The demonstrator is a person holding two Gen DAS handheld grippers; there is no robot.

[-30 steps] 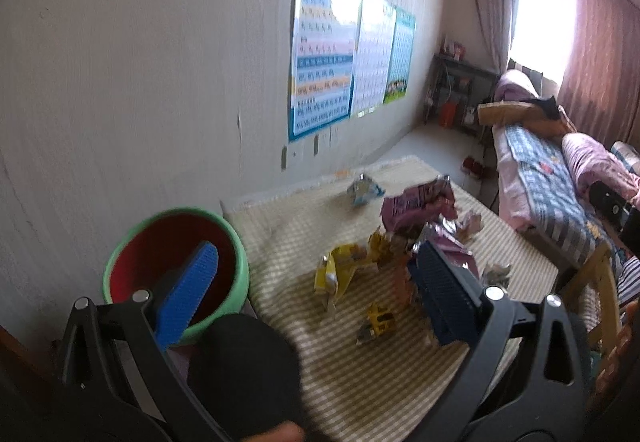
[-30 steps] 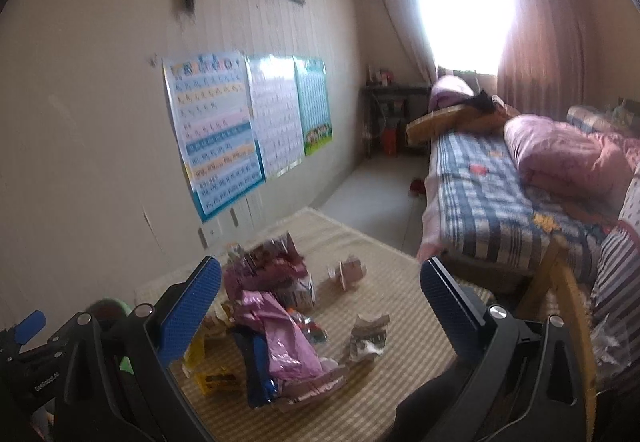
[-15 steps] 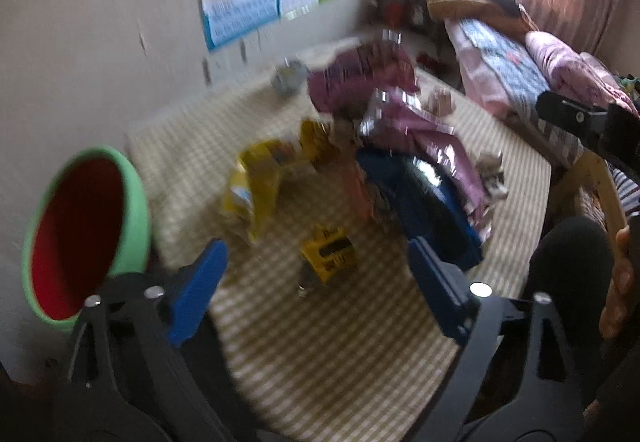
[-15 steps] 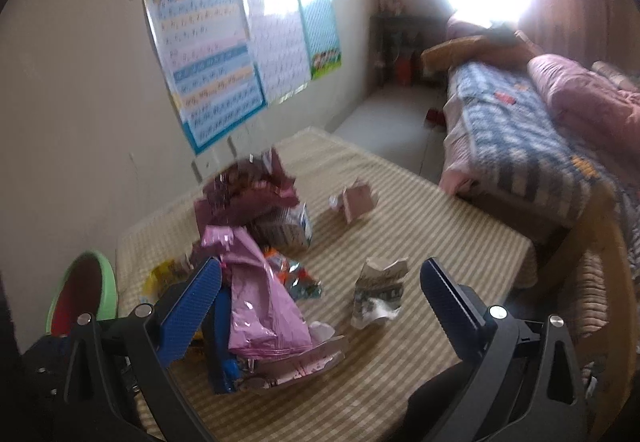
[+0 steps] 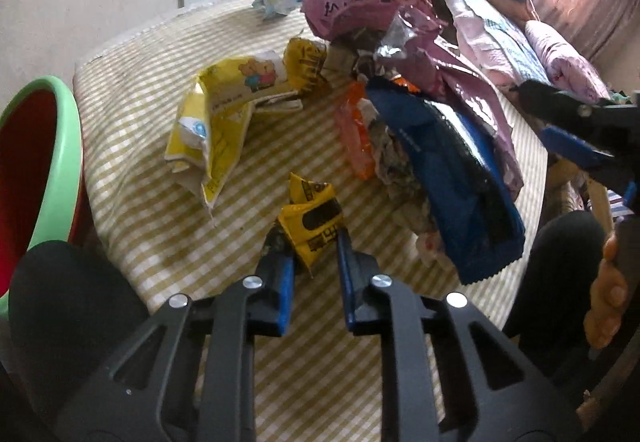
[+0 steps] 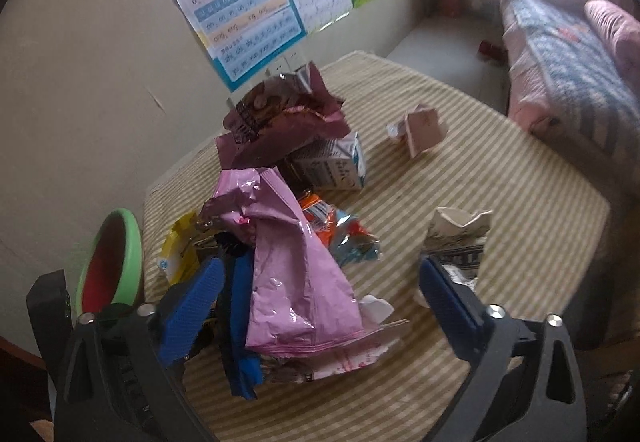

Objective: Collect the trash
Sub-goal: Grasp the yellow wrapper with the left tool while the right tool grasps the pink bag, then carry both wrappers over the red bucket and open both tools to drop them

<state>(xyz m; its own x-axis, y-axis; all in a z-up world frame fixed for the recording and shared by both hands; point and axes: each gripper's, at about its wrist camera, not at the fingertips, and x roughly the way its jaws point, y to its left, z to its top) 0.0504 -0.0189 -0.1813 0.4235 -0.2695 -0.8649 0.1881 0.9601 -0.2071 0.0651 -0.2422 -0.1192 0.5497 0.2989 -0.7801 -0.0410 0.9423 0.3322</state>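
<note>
While the right gripper (image 6: 316, 306) hangs wide open over the pile, its blue pads either side of a long pink foil bag (image 6: 298, 274) without touching it, the left gripper (image 5: 310, 248) has its jaws narrowed around a small crumpled yellow snack wrapper with black print (image 5: 312, 220) at the near edge of the striped tablecloth (image 5: 168, 226). Both blue pads (image 5: 280, 274) flank the wrapper's lower end; whether they press it firmly cannot be told, though the gap looks filled by it.

The step in hand appears to be the first pick of a single wrapper. More trash lies farther off: a larger yellow packet with a cartoon bear (image 5: 228, 110) to the left and a blue crinkled bag (image 5: 452, 178) to the right. The green-rimmed red bin (image 5: 36, 170) stands at the far left, off the table's edge.

Next, I judge, the left tool needs a secure pinch, then a lift and a swing leftward over the bin's mouth before letting go.
</note>
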